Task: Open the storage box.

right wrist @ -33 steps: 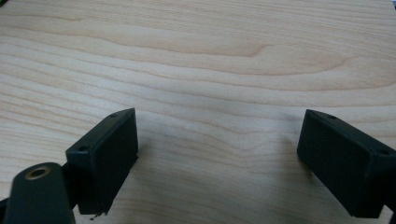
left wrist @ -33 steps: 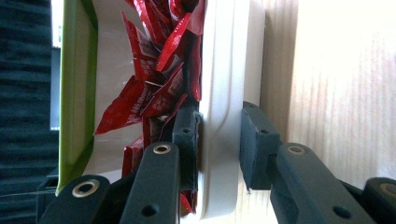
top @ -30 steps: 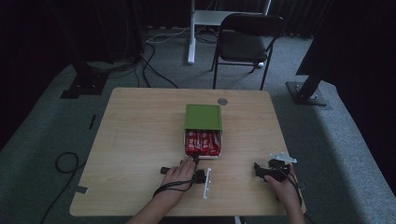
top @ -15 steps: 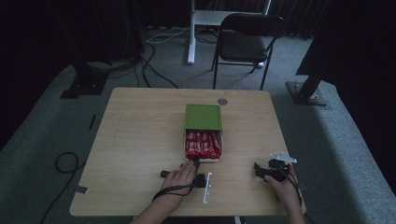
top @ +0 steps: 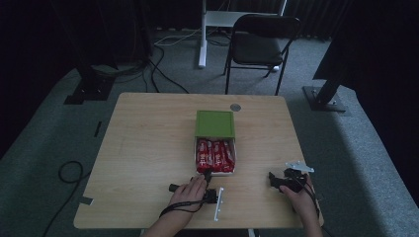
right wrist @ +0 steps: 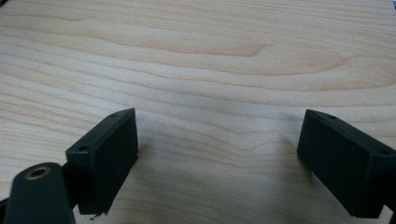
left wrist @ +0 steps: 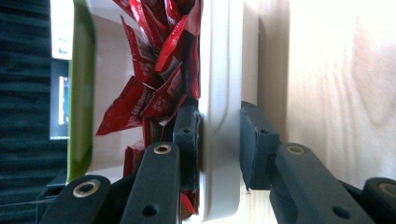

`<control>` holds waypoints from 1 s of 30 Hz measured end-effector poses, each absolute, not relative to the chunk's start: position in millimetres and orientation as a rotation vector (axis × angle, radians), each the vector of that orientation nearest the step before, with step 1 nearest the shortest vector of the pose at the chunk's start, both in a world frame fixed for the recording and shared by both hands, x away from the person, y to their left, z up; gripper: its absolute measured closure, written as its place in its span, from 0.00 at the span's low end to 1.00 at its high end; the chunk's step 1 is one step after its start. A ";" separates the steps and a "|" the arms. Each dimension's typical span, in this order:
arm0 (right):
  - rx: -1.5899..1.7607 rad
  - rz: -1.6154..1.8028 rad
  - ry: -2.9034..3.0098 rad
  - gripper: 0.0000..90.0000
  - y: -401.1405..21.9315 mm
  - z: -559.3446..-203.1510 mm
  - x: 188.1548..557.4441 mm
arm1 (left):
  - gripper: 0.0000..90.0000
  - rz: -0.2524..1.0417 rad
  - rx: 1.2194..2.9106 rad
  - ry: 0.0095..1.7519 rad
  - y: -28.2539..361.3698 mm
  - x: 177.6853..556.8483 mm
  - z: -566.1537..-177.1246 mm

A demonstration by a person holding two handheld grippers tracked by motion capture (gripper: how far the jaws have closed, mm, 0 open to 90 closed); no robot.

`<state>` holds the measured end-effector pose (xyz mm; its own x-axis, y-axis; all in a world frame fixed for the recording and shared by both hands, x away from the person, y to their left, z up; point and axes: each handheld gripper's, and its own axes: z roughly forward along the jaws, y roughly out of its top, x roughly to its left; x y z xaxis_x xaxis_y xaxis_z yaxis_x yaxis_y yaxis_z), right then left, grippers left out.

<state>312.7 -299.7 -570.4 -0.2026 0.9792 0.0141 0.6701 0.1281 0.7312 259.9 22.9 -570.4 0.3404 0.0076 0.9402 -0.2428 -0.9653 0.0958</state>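
1. Two grippers were over the desk [top: 148, 148]. We held the left gripper [left wrist: 219, 140] at the near rim of the box [top: 215, 170], which sat near the middle of the desk with its green lid [top: 214, 124] slid back over the far half.
2. Left fingers [left wrist: 187, 140] were clenched on the white rim of the box [left wrist: 219, 93]: one pad pressed inside against the wall, the other sat outside, close to it, perhaps not quite touching.
3. The right gripper [right wrist: 217, 154] rested well apart to the right, its fingers released and wide over bare wood, holding nothing.
4. We judged the box stiff moulded plastic, smooth and rather slippery. The rim was thick enough to pinch, so that was the place to take hold.
5. Red packets [left wrist: 159, 84] filled the open half. They looked light, soft and crinkly, so we judged the whole load modest. They could shift or spill if the box tipped.
6. One packet lay just beside the inner pad. We judged it might get caught in the grip and make it slip.
7. Gripped at one edge only, the box would likely swing or drag, so sliding it flat seemed safer than lifting.
8. We judged the lid loose enough to travel on its own.
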 end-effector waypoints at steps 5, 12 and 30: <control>1.585 0.853 1.935 0.13 -299.8 -570.4 312.7 | 0.80 1.663 2.400 -0.215 23.4 254.2 -571.0; 1.585 0.854 1.935 0.13 -299.7 -570.4 312.7 | 0.80 1.648 2.403 -0.223 24.0 248.5 -572.6; 1.585 0.854 1.934 0.13 -299.7 -570.4 312.7 | 0.80 1.639 2.399 -0.242 26.7 244.3 -572.5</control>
<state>312.7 -299.7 -570.4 -0.2025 0.9792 0.0139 0.6698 0.1281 0.7314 244.3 26.7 -572.5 0.3620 -0.0090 0.9321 -0.2611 -0.9609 0.0921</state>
